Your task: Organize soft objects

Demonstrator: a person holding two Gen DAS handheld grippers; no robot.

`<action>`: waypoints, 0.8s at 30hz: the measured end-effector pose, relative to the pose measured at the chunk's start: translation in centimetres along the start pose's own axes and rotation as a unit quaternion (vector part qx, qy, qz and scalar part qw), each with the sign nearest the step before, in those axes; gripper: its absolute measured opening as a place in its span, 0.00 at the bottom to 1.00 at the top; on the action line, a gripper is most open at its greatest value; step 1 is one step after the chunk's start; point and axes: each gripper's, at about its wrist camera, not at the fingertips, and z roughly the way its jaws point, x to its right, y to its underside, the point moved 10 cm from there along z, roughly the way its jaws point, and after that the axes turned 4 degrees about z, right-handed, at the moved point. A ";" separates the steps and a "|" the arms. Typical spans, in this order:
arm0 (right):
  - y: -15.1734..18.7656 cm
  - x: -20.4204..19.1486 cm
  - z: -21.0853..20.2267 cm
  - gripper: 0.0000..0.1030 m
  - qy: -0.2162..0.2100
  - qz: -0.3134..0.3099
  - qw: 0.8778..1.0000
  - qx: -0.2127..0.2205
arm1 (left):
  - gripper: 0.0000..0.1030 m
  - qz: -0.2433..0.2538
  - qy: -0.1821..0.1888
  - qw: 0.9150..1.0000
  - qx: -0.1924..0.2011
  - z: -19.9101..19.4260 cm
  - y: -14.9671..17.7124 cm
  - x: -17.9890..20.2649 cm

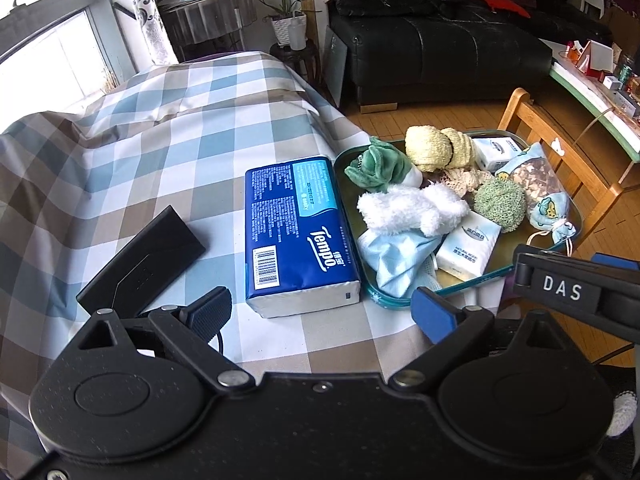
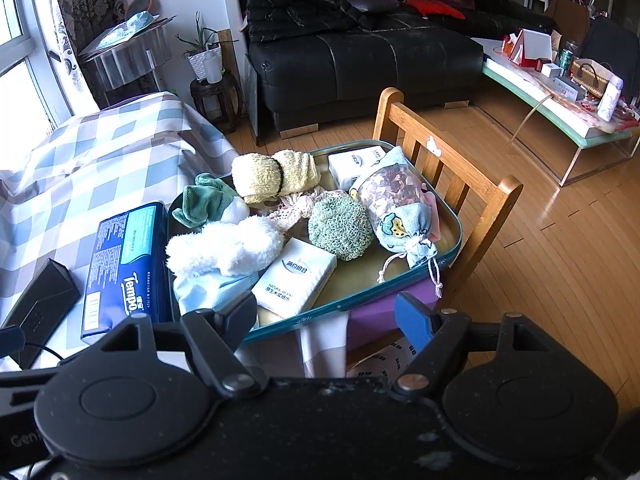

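Note:
A teal-rimmed tray [image 1: 400, 302] [image 2: 448, 256] sits at the right edge of the checked table. It holds a white fluffy plush [image 1: 412, 208] [image 2: 224, 246], a green plush [image 1: 378, 166] [image 2: 206, 202], a yellow towel roll [image 1: 438, 148] [image 2: 272, 176], a green scrubber ball [image 1: 500, 202] [image 2: 340, 226], a drawstring pouch [image 1: 540, 188] [image 2: 400, 208], small tissue packs [image 1: 468, 252] [image 2: 296, 278] and a light blue cloth [image 1: 394, 260] [image 2: 204, 290]. A blue Tempo tissue pack [image 1: 298, 232] [image 2: 120, 270] lies left of the tray. My left gripper [image 1: 324, 312] is open and empty before the Tempo pack. My right gripper [image 2: 328, 316] is open and empty at the tray's near rim.
A black box [image 1: 140, 264] [image 2: 40, 310] lies on the checked cloth [image 1: 160, 140] left of the Tempo pack. A wooden chair [image 2: 448, 160] stands right behind the tray. A black sofa [image 2: 360, 60] and a cluttered low table [image 2: 560, 92] are farther back.

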 end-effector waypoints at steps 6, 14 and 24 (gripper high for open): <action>0.0 -0.1 0.0 0.74 0.000 -0.001 1.000 0.000 | 0.91 -0.006 -0.001 1.000 -0.007 0.3 0.2 -0.3; 0.1 -0.1 0.0 0.74 0.001 -0.002 1.000 0.000 | 0.91 -0.007 0.003 1.000 -0.011 0.5 0.3 -0.4; 0.1 -0.1 0.0 0.74 0.001 -0.003 1.000 -0.001 | 0.91 -0.006 0.004 1.000 -0.015 0.6 0.5 -0.2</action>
